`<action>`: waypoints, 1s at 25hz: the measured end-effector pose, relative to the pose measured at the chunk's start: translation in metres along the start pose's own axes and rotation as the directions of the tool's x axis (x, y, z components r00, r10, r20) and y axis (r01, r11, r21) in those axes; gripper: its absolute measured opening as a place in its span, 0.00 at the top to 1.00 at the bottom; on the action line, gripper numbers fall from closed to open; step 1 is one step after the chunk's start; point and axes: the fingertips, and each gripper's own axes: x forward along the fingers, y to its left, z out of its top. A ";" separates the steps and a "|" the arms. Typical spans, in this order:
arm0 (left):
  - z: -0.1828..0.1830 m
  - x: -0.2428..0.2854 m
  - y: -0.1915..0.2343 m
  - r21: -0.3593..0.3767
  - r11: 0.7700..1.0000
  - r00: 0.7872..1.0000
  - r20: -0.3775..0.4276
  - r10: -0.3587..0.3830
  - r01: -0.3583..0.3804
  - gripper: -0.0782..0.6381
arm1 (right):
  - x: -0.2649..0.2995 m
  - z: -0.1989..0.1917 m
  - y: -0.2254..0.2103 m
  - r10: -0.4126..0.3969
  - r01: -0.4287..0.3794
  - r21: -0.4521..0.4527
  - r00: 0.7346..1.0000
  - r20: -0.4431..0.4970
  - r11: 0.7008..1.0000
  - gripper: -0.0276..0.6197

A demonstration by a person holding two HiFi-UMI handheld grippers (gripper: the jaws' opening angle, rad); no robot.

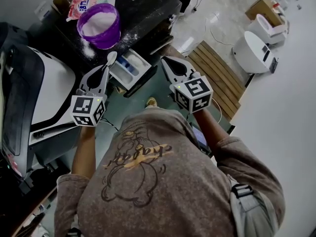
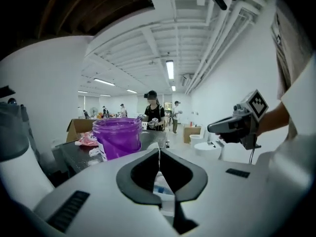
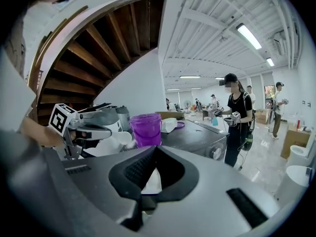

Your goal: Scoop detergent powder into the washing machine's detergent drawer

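Purple powder bucket [image 1: 98, 23] near open detergent drawer [image 1: 129, 69]. Left gripper [image 1: 107, 67] clamps white scoop [image 1: 112, 58]; right gripper [image 1: 166, 61] closed, empty. Keep scoop level, tip low.

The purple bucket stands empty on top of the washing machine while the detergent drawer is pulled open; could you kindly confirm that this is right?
Not quite. The purple bucket is not empty: the head view shows white powder in it. The rest holds: it stands on top of the washing machine, and the detergent drawer is pulled open.
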 end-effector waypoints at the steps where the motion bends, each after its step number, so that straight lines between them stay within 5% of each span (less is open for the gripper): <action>1: 0.004 -0.003 0.003 -0.022 1.000 1.000 0.017 0.009 -0.009 0.86 | 0.000 0.000 0.000 -0.003 0.003 -0.001 1.000 0.004 1.000 0.95; 13: 0.024 -0.032 0.018 -0.139 0.986 0.985 0.130 0.112 -0.094 0.86 | -0.004 0.010 0.001 -0.024 0.024 0.007 0.999 0.047 1.000 0.95; 25: 0.025 -0.035 0.018 -0.150 0.985 0.984 0.141 0.111 -0.089 0.86 | -0.001 0.015 0.004 -0.004 0.004 -0.003 0.998 0.055 1.000 0.96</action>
